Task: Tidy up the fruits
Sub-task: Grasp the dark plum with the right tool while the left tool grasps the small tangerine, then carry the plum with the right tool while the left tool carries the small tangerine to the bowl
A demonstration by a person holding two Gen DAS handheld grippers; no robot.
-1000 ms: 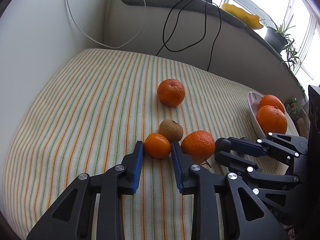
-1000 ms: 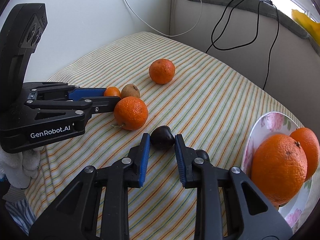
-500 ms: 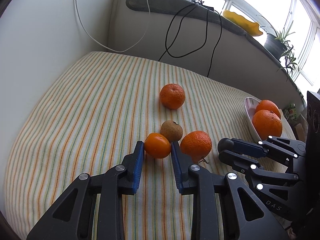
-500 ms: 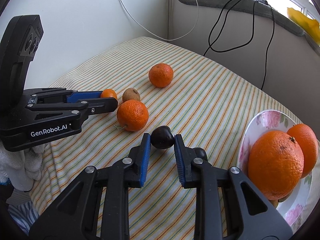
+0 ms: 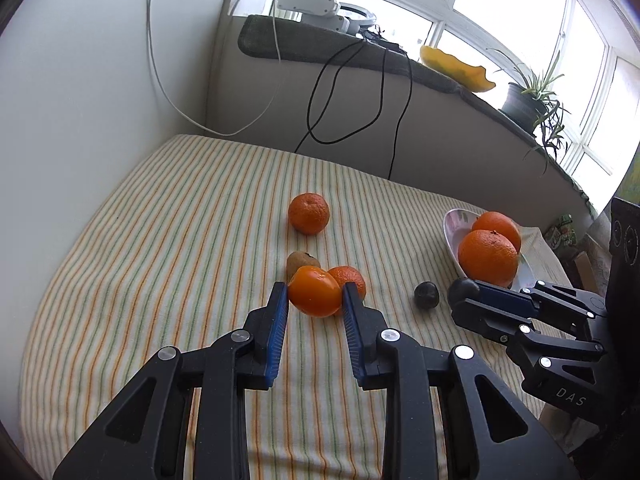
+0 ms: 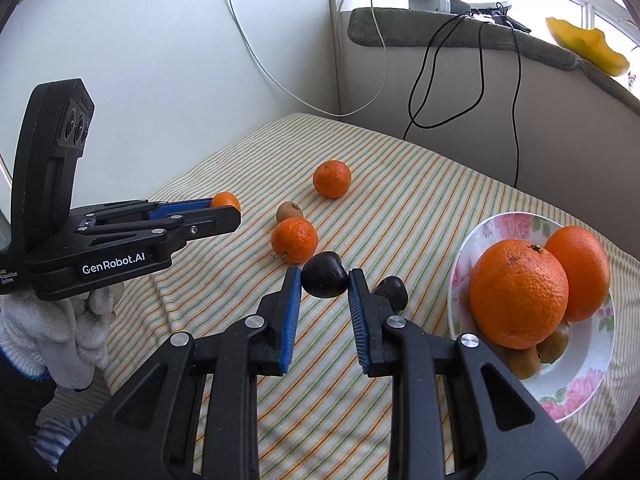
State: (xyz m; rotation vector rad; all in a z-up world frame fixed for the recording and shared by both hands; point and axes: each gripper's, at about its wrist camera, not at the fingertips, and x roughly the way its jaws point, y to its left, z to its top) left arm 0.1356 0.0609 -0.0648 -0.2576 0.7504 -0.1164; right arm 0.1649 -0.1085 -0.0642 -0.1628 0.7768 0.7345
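My left gripper (image 5: 315, 292) is shut on a small smooth orange fruit (image 5: 315, 298) and holds it above the striped cloth (image 5: 180, 240). My right gripper (image 6: 324, 276) is shut on a dark plum-like fruit (image 6: 324, 281), also off the cloth. A second dark fruit (image 6: 393, 290) lies on the cloth just behind its right finger. On the cloth sit a near mandarin (image 6: 294, 240), a brown kiwi-like fruit (image 6: 289, 211) and a far mandarin (image 6: 332, 179). A flowered plate (image 6: 576, 392) at the right holds two big oranges (image 6: 519, 294) over smaller brown fruit.
A white wall runs along the cloth's left side. A padded ledge at the back carries black and white cables (image 5: 320, 92), a yellow dish (image 5: 456, 68) and a potted plant (image 5: 528, 100). A white-gloved hand (image 6: 60, 320) holds the left gripper (image 6: 236, 210).
Both grippers have risen, each lifting its fruit off the cloth. The second dark fruit now shows on the cloth. The other fruit and the plate lie where they did.
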